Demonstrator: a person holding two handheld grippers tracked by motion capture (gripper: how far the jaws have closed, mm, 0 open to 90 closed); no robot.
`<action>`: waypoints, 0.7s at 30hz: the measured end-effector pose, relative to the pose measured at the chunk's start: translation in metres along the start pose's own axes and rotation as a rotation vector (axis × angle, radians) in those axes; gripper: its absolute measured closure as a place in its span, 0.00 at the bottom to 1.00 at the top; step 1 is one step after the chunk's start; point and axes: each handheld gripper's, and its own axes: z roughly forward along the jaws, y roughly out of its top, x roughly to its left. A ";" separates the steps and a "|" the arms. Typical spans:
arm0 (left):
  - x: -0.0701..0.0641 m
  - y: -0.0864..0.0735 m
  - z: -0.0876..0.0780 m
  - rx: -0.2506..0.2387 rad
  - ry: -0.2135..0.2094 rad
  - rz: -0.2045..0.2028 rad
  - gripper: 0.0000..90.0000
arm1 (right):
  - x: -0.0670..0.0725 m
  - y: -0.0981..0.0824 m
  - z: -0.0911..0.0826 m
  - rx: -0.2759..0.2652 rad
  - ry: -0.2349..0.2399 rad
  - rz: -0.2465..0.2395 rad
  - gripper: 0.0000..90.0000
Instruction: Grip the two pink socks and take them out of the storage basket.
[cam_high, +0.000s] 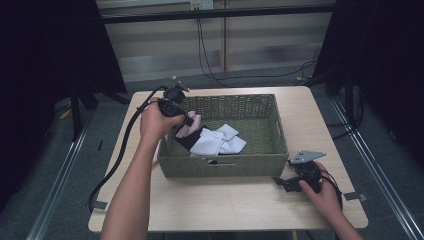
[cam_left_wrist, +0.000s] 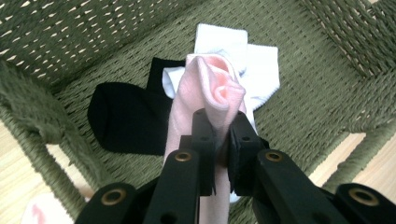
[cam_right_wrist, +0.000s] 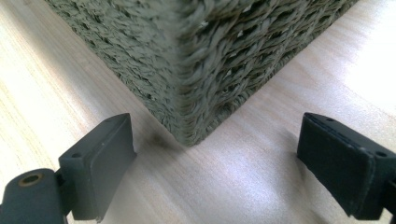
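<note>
High view: left gripper (cam_high: 190, 121) sits over the left end of the green wicker basket (cam_high: 272, 160), jaws clamped on a pink sock (cam_high: 188, 129). Sock hangs from the tips, above the basket's left rim area, not resting flat on anything inside.

Left gripper view confirms it: jaws nearly together, pinching the pink sock (cam_left_wrist: 212, 100) near its bunched cuff. Rest of the sock trails down past the jaws toward the camera. Grip near one end lets the fabric hang clear instead of dragging the pile.

Under it on the basket floor: a black sock (cam_left_wrist: 123, 116) and white socks (cam_left_wrist: 254, 63), overlapping. In the high view the white socks (cam_high: 220, 140) lie centre-left and the black sock (cam_high: 190, 139) sits just left of them. A second pink item (cam_left_wrist: 39, 212) lies on the table (cam_high: 235, 205) outside the basket wall; likely the mate, cannot tell for sure.

Right gripper (cam_high: 282, 183) is parked low on the table, just off the basket's front right corner. Right gripper view: jaws wide apart, nothing between them, basket corner (cam_right_wrist: 196, 84) straight ahead but not touched. Looks like standby, or ready to brace the basket if it slides.

Judgement: a sock transfer over the basket rim is in progress; direction not readable from this.
</note>
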 end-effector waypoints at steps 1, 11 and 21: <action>0.001 0.000 -0.002 0.002 -0.005 -0.003 0.92 | 0.000 0.000 0.000 0.001 0.000 0.002 0.11; 0.008 -0.004 -0.027 -0.032 0.017 -0.028 0.92 | 0.000 0.000 0.000 0.000 0.000 0.000 0.11; 0.024 -0.020 -0.047 -0.052 0.068 -0.063 0.92 | 0.000 0.000 0.000 0.000 0.000 0.000 0.11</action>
